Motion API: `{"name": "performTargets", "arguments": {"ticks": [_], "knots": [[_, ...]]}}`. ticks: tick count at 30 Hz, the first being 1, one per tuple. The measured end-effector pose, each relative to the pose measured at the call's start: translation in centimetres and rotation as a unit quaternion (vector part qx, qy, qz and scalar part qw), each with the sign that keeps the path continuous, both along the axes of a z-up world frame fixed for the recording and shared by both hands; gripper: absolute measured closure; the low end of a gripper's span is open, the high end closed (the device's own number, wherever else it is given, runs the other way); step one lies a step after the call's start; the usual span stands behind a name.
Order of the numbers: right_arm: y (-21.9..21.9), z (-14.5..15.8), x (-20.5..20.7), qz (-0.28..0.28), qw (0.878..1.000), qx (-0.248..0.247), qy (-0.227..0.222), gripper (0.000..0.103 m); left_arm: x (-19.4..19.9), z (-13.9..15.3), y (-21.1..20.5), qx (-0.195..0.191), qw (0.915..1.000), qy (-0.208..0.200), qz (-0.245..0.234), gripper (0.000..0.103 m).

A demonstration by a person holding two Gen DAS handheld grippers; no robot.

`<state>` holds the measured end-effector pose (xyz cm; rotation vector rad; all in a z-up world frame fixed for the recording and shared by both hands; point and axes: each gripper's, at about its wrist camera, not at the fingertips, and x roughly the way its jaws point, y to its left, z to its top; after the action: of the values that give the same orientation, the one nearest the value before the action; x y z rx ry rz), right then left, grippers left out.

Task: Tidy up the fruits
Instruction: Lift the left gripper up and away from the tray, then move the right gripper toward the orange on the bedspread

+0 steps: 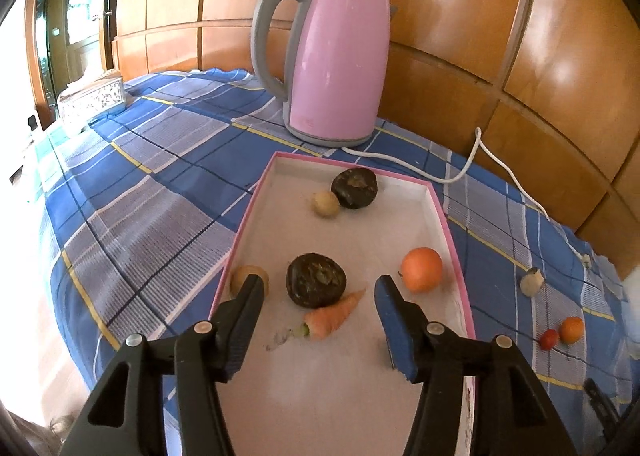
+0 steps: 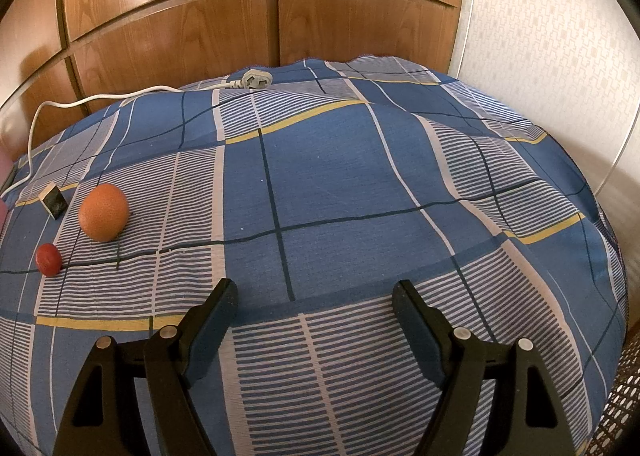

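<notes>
1. Your left tongs (image 1: pixel 316 294) stand apart with nothing pressed between the pads. They hang over the near end of the pink-rimmed tray (image 1: pixel 454 240), low in the left wrist view, and the carrot (image 1: pixel 334 318) and the nearer dark fruit (image 1: pixel 316 280) lie on the tray floor between the tips, touched by neither.

2. Your right tongs (image 2: pixel 314 296) are spread wide and empty above bare checked cloth (image 2: pixel 320 175), in the lower middle of the right wrist view. That looks like a waiting pose while the other hand works.

3. Further out in the tray, an orange (image 1: pixel 422 270) sits by the right rim, a pale round fruit (image 1: pixel 249 278) hides partly behind the left finger (image 1: pixel 250 296), and a second dark fruit (image 1: pixel 354 187) touches a small pale ball (image 1: pixel 326 204) at the far end.

4. The fruits left to gather lie on the cloth at the left of the right wrist view: a loose orange (image 2: pixel 104 211) and a small red fruit (image 2: pixel 48 259) just beside it. A small box (image 2: pixel 54 199) sits behind them; what it is I cannot tell.

5. The pink kettle (image 1: pixel 332 63) stands just beyond the tray's far end, its cord (image 1: pixel 472 159) trailing right to a plug (image 2: pixel 256 80). Steer clear of the cord when you reach across.
</notes>
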<state>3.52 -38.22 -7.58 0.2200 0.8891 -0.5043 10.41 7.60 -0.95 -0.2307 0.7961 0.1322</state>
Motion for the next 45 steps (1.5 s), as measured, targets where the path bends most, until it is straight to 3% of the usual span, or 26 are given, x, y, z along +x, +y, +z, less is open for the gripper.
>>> {"name": "performTargets", "arguments": {"ticks": [15, 31, 37, 45], "knots": [[0.0, 0.0, 0.0, 0.0, 1.0, 0.0, 0.001, 0.022, -3.8, -0.2, 1.5, -0.012, 0.9998, 0.001, 0.014, 0.038], [1.5, 0.6, 0.5, 0.02, 1.0, -0.002, 0.019, 0.022, -6.6, -1.3, 0.2, -0.009, 0.9997, 0.008, -0.019, 0.038], [4.7, 0.7, 0.9, 0.07, 0.997, 0.016, 0.02, 0.022, -6.9, -0.9, -0.8, -0.011, 0.9988, -0.001, -0.047, 0.038], [7.8, 1.1, 1.0, 0.116, 0.993, 0.023, 0.013, 0.022, -6.1, 0.7, -4.8, -0.004, 0.9912, -0.019, -0.131, 0.038]]}}
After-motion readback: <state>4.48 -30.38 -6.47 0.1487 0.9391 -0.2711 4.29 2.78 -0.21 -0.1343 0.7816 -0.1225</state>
